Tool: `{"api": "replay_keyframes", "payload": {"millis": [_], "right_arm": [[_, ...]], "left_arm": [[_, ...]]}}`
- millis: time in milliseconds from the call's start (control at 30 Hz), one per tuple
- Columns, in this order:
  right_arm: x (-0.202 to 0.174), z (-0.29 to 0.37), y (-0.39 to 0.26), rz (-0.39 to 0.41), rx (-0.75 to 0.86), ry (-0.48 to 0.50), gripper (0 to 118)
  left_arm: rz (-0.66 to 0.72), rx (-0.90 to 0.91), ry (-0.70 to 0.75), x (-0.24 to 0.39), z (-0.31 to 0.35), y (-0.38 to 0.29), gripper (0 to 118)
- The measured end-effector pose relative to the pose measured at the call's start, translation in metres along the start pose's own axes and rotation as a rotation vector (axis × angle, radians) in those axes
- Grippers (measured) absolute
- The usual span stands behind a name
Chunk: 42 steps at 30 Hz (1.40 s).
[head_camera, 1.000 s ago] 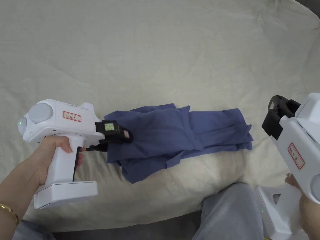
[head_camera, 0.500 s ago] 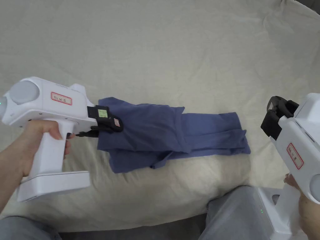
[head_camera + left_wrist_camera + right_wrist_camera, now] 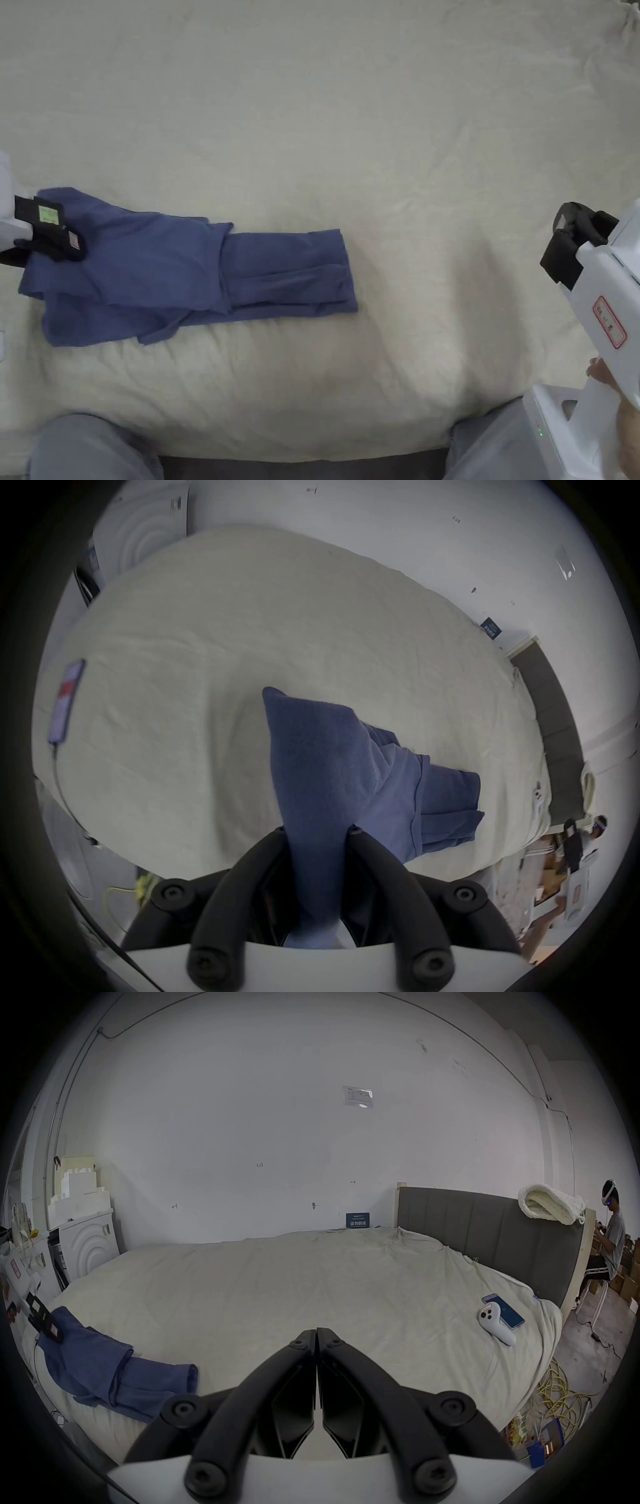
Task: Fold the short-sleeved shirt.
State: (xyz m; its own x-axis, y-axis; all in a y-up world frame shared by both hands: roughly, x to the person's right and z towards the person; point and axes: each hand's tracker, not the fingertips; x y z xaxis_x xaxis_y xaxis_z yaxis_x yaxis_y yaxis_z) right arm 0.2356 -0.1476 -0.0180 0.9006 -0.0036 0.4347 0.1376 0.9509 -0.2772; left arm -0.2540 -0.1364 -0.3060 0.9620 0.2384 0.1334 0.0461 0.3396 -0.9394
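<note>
The blue short-sleeved shirt (image 3: 187, 275) lies folded into a long narrow strip near the front left of the bed. My left gripper (image 3: 53, 240) is shut on the strip's left end at the picture's left edge. In the left gripper view the shirt (image 3: 346, 774) runs up between the two black jaws of that gripper (image 3: 317, 833). My right gripper (image 3: 565, 240) hovers at the far right, well away from the cloth. Its jaws meet with nothing between them in the right gripper view (image 3: 317, 1333), where the shirt (image 3: 114, 1373) lies far left.
The bed is covered by a cream sheet (image 3: 375, 125) with a grey headboard (image 3: 485, 1227). A phone (image 3: 504, 1312) and a white controller (image 3: 495, 1322) lie on the sheet's right side. Another phone (image 3: 65, 701) with a cable rests there too. A person's knees (image 3: 87, 447) show at the front edge.
My left gripper has dragged the shirt leftward along the bed's front, its end still clamped. The right gripper has stayed in place, shut.
</note>
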Motion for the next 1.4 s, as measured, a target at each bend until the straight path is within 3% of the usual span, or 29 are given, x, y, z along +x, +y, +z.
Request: {"api": "replay_keyframes", "payload": {"millis": [233, 500, 767, 1100, 1167, 1300, 1333, 1400], "right_arm": [[-0.002, 0.002, -0.002, -0.02, 0.008, 0.03, 0], [0.021, 0.011, -0.001, -0.059, 0.04, 0.004, 0], [0.046, 0.022, -0.008, -0.093, 0.037, -0.045, 0], [0.074, 0.031, -0.013, -0.1, 0.022, -0.123, 0], [0.077, 0.03, -0.014, -0.104, 0.013, -0.134, 0], [0.076, 0.027, -0.016, -0.103, 0.005, -0.136, 0], [0.075, 0.025, -0.016, -0.1, 0.002, -0.132, 0], [0.07, 0.023, -0.016, -0.094, -0.004, -0.117, 0]], "left_arm": [[-0.12, -0.006, 0.02, 0.058, 0.026, 0.014, 14], [-0.323, -0.05, -0.042, 0.168, 0.004, 0.023, 14], [-0.438, -0.14, -0.079, 0.265, -0.066, 0.002, 14], [-0.425, -0.223, -0.011, 0.317, -0.15, -0.029, 17], [-0.43, -0.221, -0.013, 0.319, -0.153, -0.033, 34], [-0.372, -0.226, -0.161, 0.319, -0.139, -0.032, 101], [-0.369, -0.211, -0.181, 0.321, -0.131, -0.033, 107], [-0.418, -0.18, -0.244, 0.322, -0.115, -0.031, 108]]}}
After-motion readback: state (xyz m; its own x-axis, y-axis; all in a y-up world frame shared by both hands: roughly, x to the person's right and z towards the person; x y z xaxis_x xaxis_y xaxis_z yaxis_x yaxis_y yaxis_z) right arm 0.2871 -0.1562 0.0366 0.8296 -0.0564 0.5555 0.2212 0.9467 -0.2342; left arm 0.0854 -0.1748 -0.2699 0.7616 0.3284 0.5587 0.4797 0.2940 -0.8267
